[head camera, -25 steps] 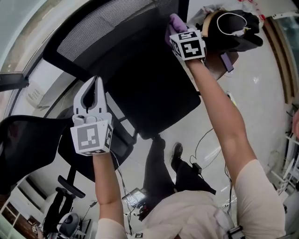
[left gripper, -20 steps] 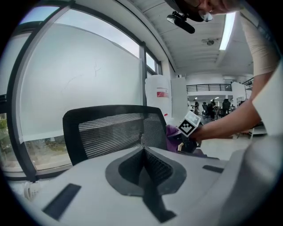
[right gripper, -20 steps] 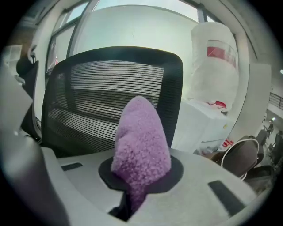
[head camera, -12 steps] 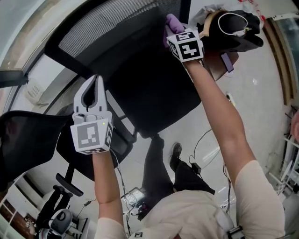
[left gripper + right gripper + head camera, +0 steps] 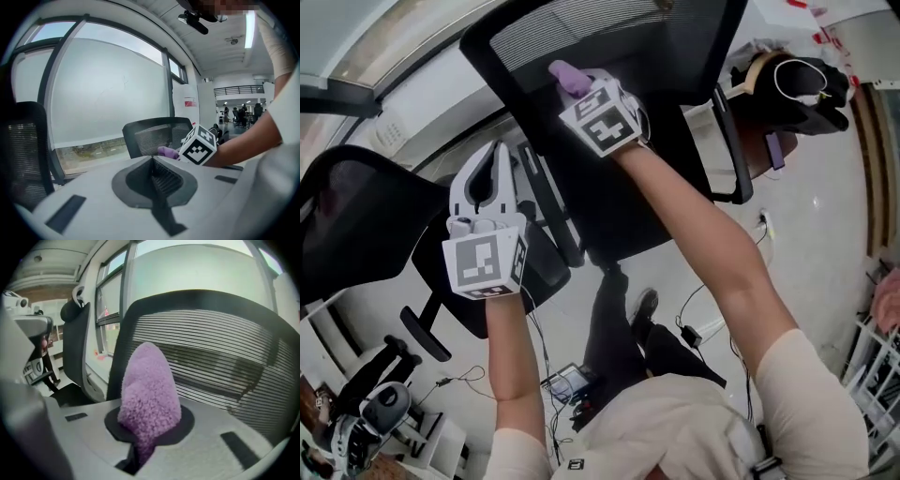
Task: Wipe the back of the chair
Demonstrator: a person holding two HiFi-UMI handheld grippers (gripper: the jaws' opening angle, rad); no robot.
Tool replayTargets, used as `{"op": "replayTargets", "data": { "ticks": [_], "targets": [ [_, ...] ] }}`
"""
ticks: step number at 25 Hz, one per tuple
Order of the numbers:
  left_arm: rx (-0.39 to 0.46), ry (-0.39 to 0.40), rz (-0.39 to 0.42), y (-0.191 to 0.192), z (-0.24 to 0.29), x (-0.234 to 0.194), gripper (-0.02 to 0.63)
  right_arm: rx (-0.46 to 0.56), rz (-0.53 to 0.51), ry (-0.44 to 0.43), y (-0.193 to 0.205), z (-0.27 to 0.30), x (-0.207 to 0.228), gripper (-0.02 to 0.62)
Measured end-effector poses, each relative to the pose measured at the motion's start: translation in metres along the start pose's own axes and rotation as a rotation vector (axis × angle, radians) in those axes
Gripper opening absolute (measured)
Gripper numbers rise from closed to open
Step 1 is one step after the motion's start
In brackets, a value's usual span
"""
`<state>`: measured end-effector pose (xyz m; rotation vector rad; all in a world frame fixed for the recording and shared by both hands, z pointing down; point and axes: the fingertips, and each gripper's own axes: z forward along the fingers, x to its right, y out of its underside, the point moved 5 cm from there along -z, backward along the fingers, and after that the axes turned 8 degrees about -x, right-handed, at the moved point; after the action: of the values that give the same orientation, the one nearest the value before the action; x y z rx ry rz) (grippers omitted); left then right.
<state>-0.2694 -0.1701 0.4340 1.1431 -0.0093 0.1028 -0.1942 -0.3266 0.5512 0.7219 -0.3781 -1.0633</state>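
Note:
A black mesh-back office chair (image 5: 609,56) stands ahead of me; its ribbed back (image 5: 220,352) fills the right gripper view. My right gripper (image 5: 574,82) is shut on a purple fluffy cloth (image 5: 567,77) (image 5: 150,394), held at the left part of the chair back (image 5: 157,133). The cloth's tip lies close to the mesh; contact cannot be told. My left gripper (image 5: 492,164) is shut with nothing in it, lower and to the left, apart from the chair. The right gripper's marker cube (image 5: 199,146) shows in the left gripper view.
A second black mesh chair (image 5: 366,234) stands at the left. A large window (image 5: 103,93) is behind both chairs. A dark bag (image 5: 797,80) sits on a desk at the upper right. Cables and a device (image 5: 567,384) lie on the pale floor near my feet.
My right gripper with the purple cloth has swept left across the chair back, from its right edge to its left part. The view has shifted too. The left gripper has stayed about where it was.

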Motion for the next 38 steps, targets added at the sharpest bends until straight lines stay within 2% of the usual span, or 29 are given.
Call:
{"op": "replayTargets", "data": {
  "ticks": [2, 6, 11, 17, 23, 30, 38],
  "targets": [
    [-0.001, -0.013, -0.003, -0.002, -0.011, -0.004, 0.006, -0.015, -0.041, -0.048, -0.009, 0.003, -0.019, 0.02],
    [-0.002, -0.033, 0.004, -0.005, -0.029, -0.011, 0.006, -0.064, -0.086, -0.035, -0.013, -0.004, -0.022, 0.02],
    [0.005, -0.054, 0.035, -0.012, -0.061, -0.014, 0.006, 0.0, -0.074, -0.012, -0.026, -0.058, -0.022, 0.02],
    [0.03, -0.055, 0.064, -0.039, -0.107, 0.002, 0.006, 0.103, -0.064, 0.019, -0.045, -0.155, -0.032, 0.02],
    [0.103, -0.067, 0.113, -0.091, -0.172, 0.03, 0.006, 0.211, -0.059, 0.071, -0.056, -0.273, -0.049, 0.021],
    [0.189, -0.076, 0.183, -0.145, -0.249, 0.073, 0.006, 0.304, -0.105, 0.125, -0.054, -0.401, -0.07, 0.021],
    [0.238, -0.054, 0.241, -0.188, -0.32, 0.131, 0.006, 0.371, -0.124, 0.14, -0.04, -0.521, -0.092, 0.021]
  ]
}}
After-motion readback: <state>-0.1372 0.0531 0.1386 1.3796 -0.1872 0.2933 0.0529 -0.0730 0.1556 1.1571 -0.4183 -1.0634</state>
